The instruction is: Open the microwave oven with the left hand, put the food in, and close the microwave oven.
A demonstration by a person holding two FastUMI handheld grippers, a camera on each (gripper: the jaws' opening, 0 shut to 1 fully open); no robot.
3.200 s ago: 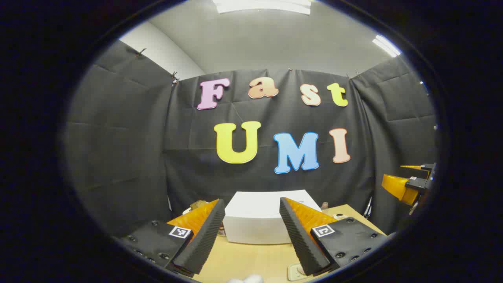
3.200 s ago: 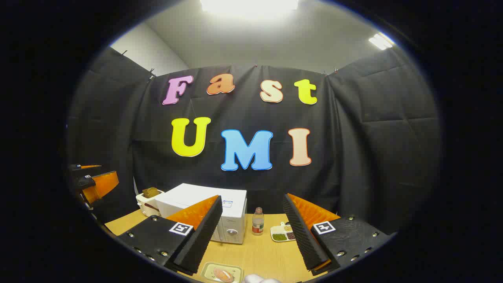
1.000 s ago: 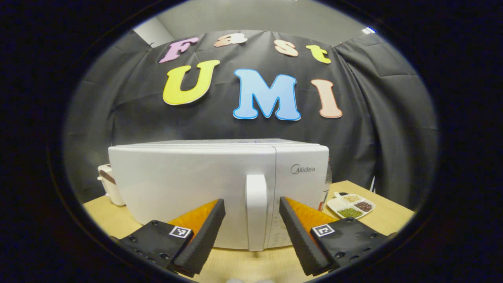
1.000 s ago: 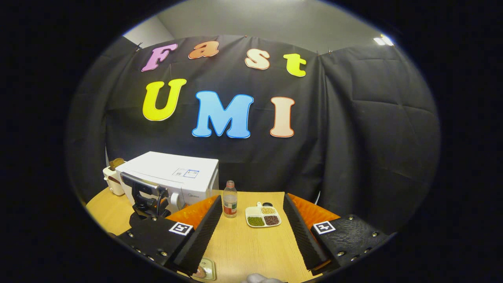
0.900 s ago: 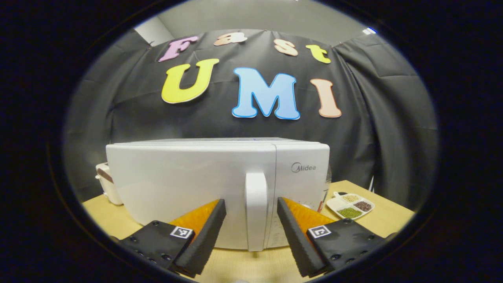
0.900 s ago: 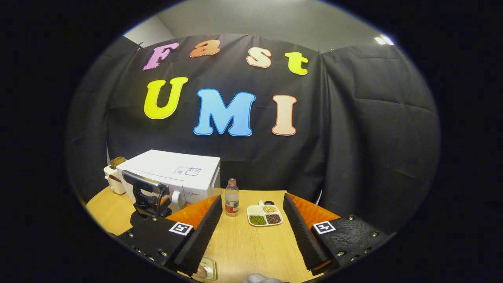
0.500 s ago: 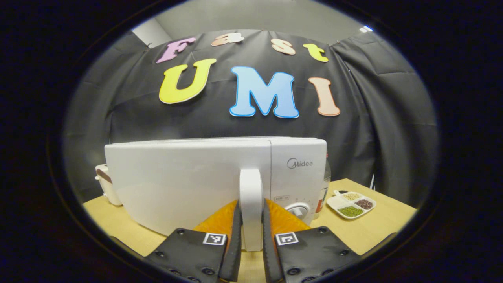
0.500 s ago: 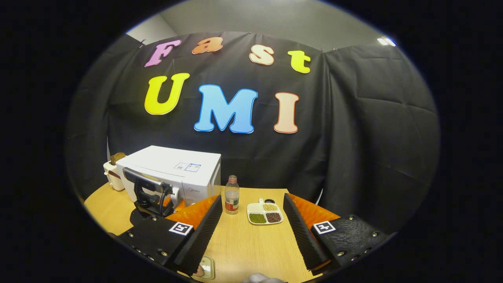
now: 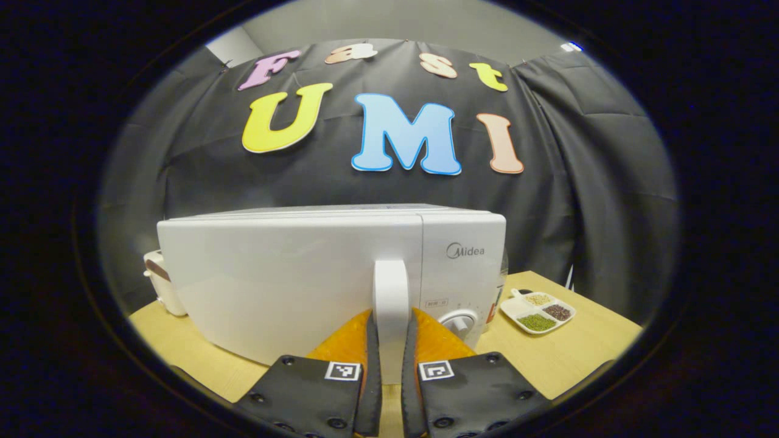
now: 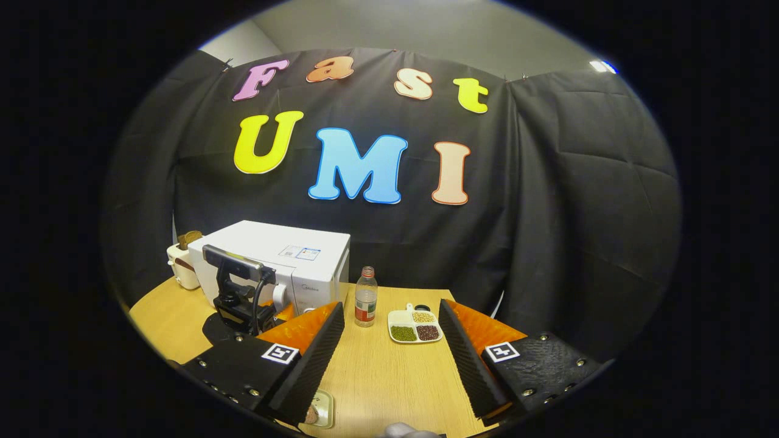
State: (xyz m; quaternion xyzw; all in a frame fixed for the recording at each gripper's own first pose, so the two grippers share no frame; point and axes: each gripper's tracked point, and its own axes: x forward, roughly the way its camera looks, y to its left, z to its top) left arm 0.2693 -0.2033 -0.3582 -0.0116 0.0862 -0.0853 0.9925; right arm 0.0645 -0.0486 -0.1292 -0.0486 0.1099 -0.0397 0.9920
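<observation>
Left gripper view showed the left gripper [image 9: 389, 347] with its fingers [image 9: 369, 365] clamped on the upright handle [image 9: 390, 286] of the microwave oven [image 9: 292, 274]. About a second ago these fingers stood wide apart on both sides of the handle; they had since come together until both pressed on it. The door looked shut, flush with the control panel at its right, so I judged that the grip was made but the pull not yet begun.

Right gripper view showed the right gripper [image 10: 389, 359] with its fingers apart and holding nothing, above the near part of the worktop [image 10: 377, 377]. A small tray with food [image 10: 317, 413] lay at the near edge, just beside the left finger of this gripper and partly hidden by it. Farther away stood a bottle [image 10: 366, 298] and a divided dish of beans [image 10: 414, 326], to the right of the microwave oven, and a toaster [image 10: 182, 263] to its left.

The next move was probably a pull that follows the arc of the door, whose hinge I supposed to be at the left. Only after that could the food go in.
</observation>
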